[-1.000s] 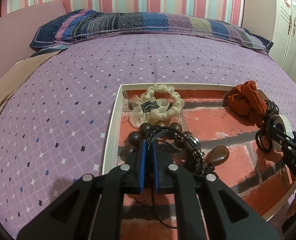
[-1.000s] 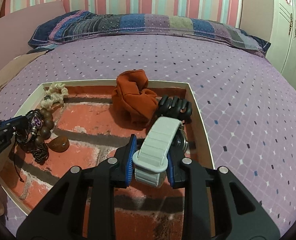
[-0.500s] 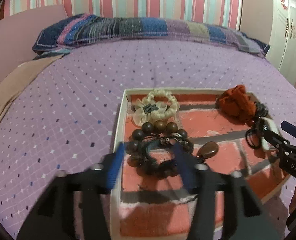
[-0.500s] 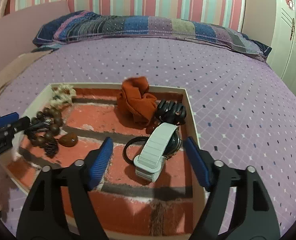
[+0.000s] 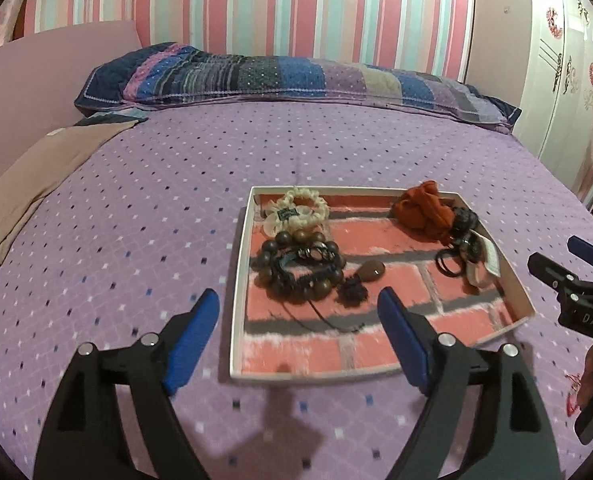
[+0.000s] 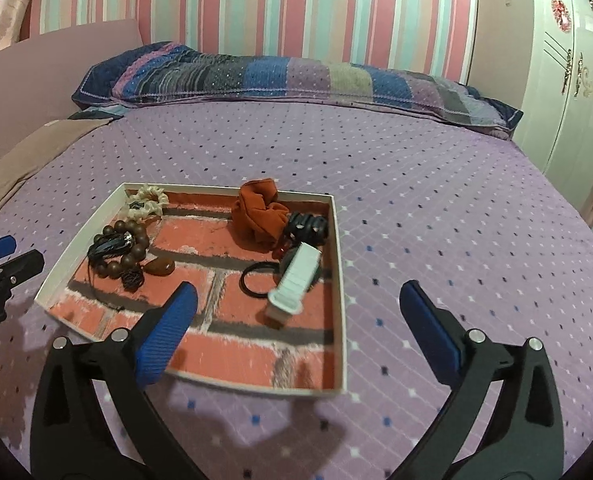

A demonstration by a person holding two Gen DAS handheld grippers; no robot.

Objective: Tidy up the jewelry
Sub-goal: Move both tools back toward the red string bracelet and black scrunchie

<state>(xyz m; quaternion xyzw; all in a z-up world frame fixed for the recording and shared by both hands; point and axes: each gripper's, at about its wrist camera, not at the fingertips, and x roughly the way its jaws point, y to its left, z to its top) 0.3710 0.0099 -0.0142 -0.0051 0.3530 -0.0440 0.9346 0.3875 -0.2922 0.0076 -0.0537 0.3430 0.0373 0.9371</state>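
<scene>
A white tray (image 5: 238,280) lined with a brick pattern lies on the purple bedspread. On its left side lie a cream scrunchie (image 5: 296,212), a wooden bead bracelet (image 5: 272,246) tangled with a dark cord, and an amber stone (image 5: 372,270). On its right side lie a rust scrunchie (image 6: 256,212), a black claw clip (image 6: 308,226), a black hair tie (image 6: 256,280) and a white watch band (image 6: 296,276). My left gripper (image 5: 298,298) hovers over the tray's near left corner. My right gripper (image 6: 298,291) hovers over the near right corner. Both jaws are opening and hold nothing.
A patchwork pillow (image 5: 296,76) lies along the striped wall at the back. A tan cloth (image 5: 36,172) covers the bed's left edge, and a white wardrobe (image 6: 568,60) stands on the right. Bedspread surrounds the tray on all sides.
The left gripper let go of the bead bracelet and cord, and the right let go of the white watch band. Both opened wide and drew back and up from the tray.
</scene>
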